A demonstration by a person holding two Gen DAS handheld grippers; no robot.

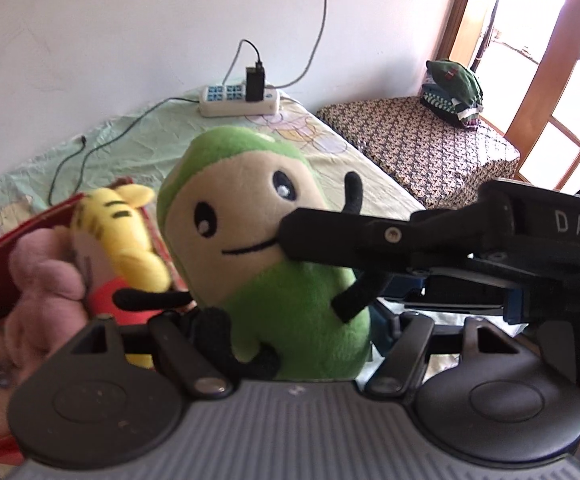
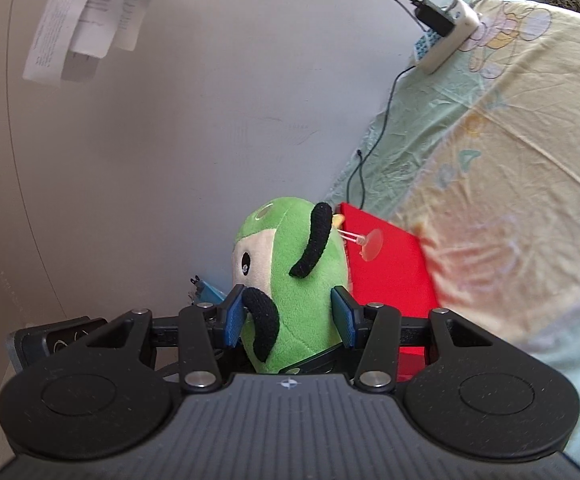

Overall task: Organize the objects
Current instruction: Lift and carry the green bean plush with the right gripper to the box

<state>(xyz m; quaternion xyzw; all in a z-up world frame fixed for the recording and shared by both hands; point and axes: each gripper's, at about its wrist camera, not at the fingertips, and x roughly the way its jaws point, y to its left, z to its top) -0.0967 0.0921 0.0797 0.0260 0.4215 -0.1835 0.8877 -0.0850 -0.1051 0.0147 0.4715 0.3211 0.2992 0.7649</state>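
Right wrist view has the clearest read: right gripper (image 2: pixel 290 316) has both blue pads (image 2: pixel 234 322) pressed into the sides of the green plush (image 2: pixel 302 280), so it's clamped on the toy's lower body w/ the toy upright, face turned to the left of frame. Just behind it is the red box (image 2: pixel 390 276), sitting on the bed sheet (image 2: pixel 510 160). In the left wrist view the same plush fills the middle, right gripper's finger coming in from the right across its cheek, and the box rim shows at the left w/ a yellow tiger plush (image 1: pixel 126 236) and a pink plush (image 1: pixel 46 280) already in it. Left gripper (image 1: pixel 290 344): I honestly can't tell if it's gripping or not, fingertips are hidden behind the plush and its legs, links look fairly spread but that's a guess. Step imo = carrying the green one to the box, sorting is partway. Next move prob needs it taken over the rim, lowered onto a free spot beside the tiger, then let go w/o the dangly black arms catching. Hard to see: the box's inside and how much room's left, its lower edge is cut off. Power strip (image 1: pixel 238 100) sits well away by the wall.
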